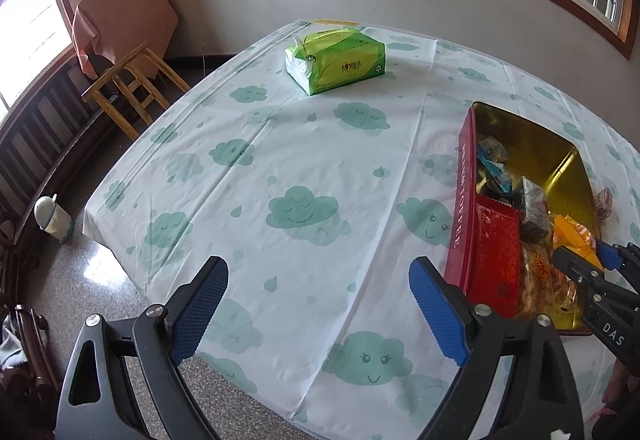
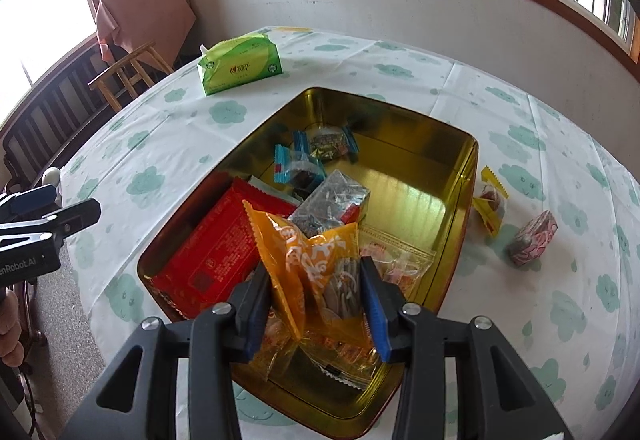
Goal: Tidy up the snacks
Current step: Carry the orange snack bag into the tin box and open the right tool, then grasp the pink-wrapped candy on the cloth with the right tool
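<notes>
Orange snack packet between right tongs

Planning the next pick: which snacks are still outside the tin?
Two: the yellow-wrapped candy beside the tin's right wall, and the pink-wrapped block farther right. All others are inside.

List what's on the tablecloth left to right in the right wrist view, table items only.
green tissue pack → gold tin holding snacks → yellow-wrapped snack → pink wrapped block
</notes>
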The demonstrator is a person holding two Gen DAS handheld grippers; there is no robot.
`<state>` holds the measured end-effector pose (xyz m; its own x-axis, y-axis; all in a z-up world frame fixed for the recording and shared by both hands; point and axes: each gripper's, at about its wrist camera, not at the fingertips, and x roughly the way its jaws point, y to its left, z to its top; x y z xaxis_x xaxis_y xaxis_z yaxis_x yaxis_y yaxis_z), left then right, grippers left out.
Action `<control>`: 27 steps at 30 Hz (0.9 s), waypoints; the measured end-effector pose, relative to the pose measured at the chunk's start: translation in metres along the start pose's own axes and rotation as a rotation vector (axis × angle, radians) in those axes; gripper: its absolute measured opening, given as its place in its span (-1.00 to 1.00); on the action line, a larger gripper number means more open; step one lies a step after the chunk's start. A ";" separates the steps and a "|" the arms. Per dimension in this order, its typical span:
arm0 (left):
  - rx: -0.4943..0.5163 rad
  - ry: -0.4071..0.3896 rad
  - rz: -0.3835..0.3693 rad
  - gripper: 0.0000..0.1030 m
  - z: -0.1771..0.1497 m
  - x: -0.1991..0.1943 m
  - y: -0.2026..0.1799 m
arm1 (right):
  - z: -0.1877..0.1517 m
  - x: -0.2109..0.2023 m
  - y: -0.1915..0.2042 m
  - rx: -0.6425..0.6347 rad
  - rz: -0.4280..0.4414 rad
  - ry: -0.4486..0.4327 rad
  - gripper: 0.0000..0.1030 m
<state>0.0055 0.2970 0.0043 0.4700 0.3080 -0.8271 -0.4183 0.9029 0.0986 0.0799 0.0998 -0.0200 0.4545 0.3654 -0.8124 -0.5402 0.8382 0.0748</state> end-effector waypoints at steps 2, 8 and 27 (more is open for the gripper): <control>-0.008 0.007 -0.005 0.75 0.000 0.002 0.001 | 0.000 0.002 0.000 0.001 -0.001 0.004 -0.14; -0.020 0.021 -0.010 0.75 -0.001 0.004 0.002 | -0.002 0.007 0.004 -0.003 0.003 0.027 -0.12; -0.006 0.000 -0.028 0.75 0.000 -0.004 -0.006 | 0.004 -0.047 -0.047 0.095 -0.042 -0.111 -0.10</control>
<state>0.0067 0.2904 0.0068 0.4816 0.2825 -0.8296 -0.4095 0.9095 0.0720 0.0871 0.0452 0.0166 0.5542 0.3671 -0.7471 -0.4517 0.8865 0.1006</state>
